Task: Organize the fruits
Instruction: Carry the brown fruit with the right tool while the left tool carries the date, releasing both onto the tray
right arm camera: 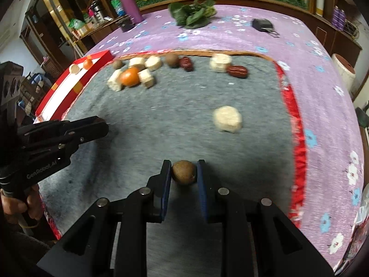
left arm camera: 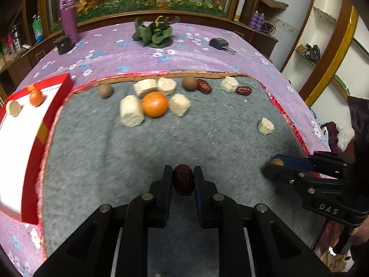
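My left gripper [left arm camera: 183, 180] is shut on a dark red date [left arm camera: 183, 182] just above the grey mat [left arm camera: 161, 143]. My right gripper [right arm camera: 184, 173] is shut on a brown longan [right arm camera: 183, 172]; it also shows in the left wrist view [left arm camera: 276, 162] at the mat's right edge. At the mat's far side lie an orange [left arm camera: 154, 104], several pale cream chunks [left arm camera: 131, 114], two brown longans [left arm camera: 105, 91] and two red dates [left arm camera: 204, 86]. A lone cream chunk [right arm camera: 227, 118] lies mid-right. The red-rimmed white tray [left arm camera: 20, 138] at left holds a small orange [left arm camera: 36, 97] and a pale round piece [left arm camera: 13, 108].
The mat lies on a purple flowered cloth [left arm camera: 129, 53]. At the far side stand a purple bottle [left arm camera: 68, 17], a small black stand [left arm camera: 63, 43], leafy greens [left arm camera: 154, 32] and a black device [left arm camera: 220, 43]. Shelves and cabinets surround the table.
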